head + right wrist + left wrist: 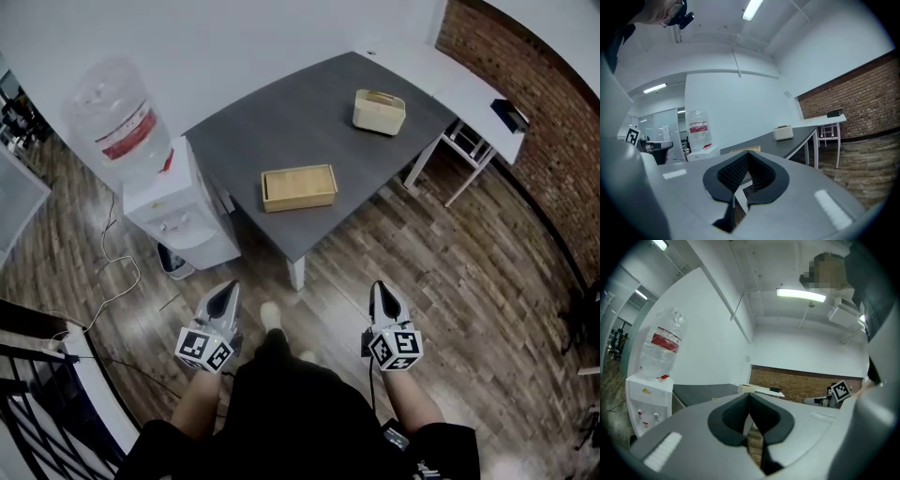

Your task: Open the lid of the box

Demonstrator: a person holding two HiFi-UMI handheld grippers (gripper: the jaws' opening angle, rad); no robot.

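Observation:
A flat wooden box (298, 187) with its lid down lies near the front edge of the dark grey table (309, 112). Both grippers hang low over the wooden floor, well short of the table. My left gripper (225, 293) points toward the table's left leg, its jaws meeting at the tips with nothing between them. My right gripper (383, 290) is likewise shut and empty. The right gripper view shows its closed jaws (748, 153) with the box (746, 149) just beyond them on the tabletop. In the left gripper view, that gripper's jaws (749, 394) touch at the tip.
A cream container (379, 112) sits further back on the table. A water dispenser (178, 206) with a big bottle (117, 122) stands left of the table, a cable trailing on the floor. A white desk (469, 89) and brick wall (553, 122) lie at the right. A black railing (37, 394) is at lower left.

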